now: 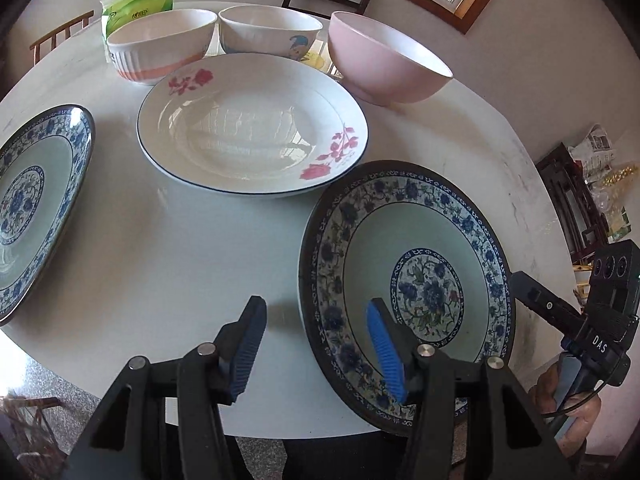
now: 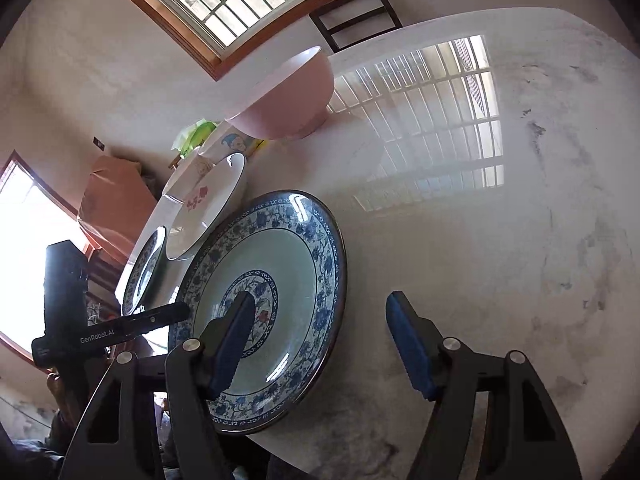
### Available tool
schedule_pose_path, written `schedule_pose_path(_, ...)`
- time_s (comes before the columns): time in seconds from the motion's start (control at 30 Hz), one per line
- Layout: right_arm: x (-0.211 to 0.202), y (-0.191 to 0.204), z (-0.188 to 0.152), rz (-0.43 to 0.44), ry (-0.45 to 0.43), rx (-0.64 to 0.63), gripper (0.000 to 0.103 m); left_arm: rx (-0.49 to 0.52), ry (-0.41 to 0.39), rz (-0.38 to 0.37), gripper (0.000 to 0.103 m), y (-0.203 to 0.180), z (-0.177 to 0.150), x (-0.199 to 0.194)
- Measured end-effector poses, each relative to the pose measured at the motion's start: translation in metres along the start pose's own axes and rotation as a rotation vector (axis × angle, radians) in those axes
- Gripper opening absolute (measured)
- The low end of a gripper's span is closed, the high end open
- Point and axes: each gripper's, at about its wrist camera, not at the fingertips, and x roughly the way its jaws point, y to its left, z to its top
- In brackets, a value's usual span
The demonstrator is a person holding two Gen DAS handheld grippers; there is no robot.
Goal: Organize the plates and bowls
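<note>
The near blue-patterned plate (image 1: 404, 280) lies flat on the table (image 1: 200, 240), close to the table's front edge on the right side; part of its rim seems to reach over that edge. It is round, so no long axis matters, only which side of the rim to take.

Both grippers come at it from opposite sides. The left gripper (image 1: 316, 344) has its jaws wide: one blue pad is above the plate's inside, the other is over bare table to the left, so the plate's left rim lies between them, not yet pinched. The right gripper (image 2: 320, 340) is also wide: its left finger is over the plate's centre pattern, its right finger over bare table, w/ the right rim between. Neither holds anything. Both are about equally near; I judge the next move is to close on the rim from each side.

Outward: the rose plate (image 1: 252, 128) sits just behind, its near edge almost touching the blue plate's far rim, so little room there. A second blue plate (image 1: 36, 208) is well apart at left. Behind stand the pink bowl (image 1: 388, 64), a cartoon bowl (image 1: 272, 32) and an orange-striped bowl (image 1: 160, 44). To the right the table is free.
</note>
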Motion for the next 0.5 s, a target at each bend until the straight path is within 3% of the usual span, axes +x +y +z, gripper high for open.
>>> schedule_pose_path(0.17,0.009,0.000,0.005,0.064,0.024,-0.011,0.063,0.042,0.025,-0.035,0.053,-0.014,-0.002,0.003)
schedule_pose_path(0.23,0.014,-0.001,0.006,0.102,0.051,-0.009,0.054,0.058,0.012,0.052,0.032,-0.018,-0.004,0.003)
schedule_pose_path(0.3,0.016,0.002,0.005,0.094,0.052,-0.020,0.052,0.036,0.005,0.049,0.029,-0.013,-0.004,0.002)
schedule_pose_path(0.37,0.015,0.003,0.005,0.042,0.042,-0.033,0.042,-0.004,0.003,0.013,0.025,-0.005,-0.005,0.000)
schedule_pose_path(0.43,0.014,-0.006,0.005,0.004,0.037,-0.013,0.017,0.011,-0.007,0.017,0.025,-0.005,-0.007,-0.002)
schedule_pose_path(0.5,0.012,-0.015,0.003,0.039,0.030,0.029,0.015,0.014,-0.015,0.022,0.025,-0.006,-0.010,-0.003)
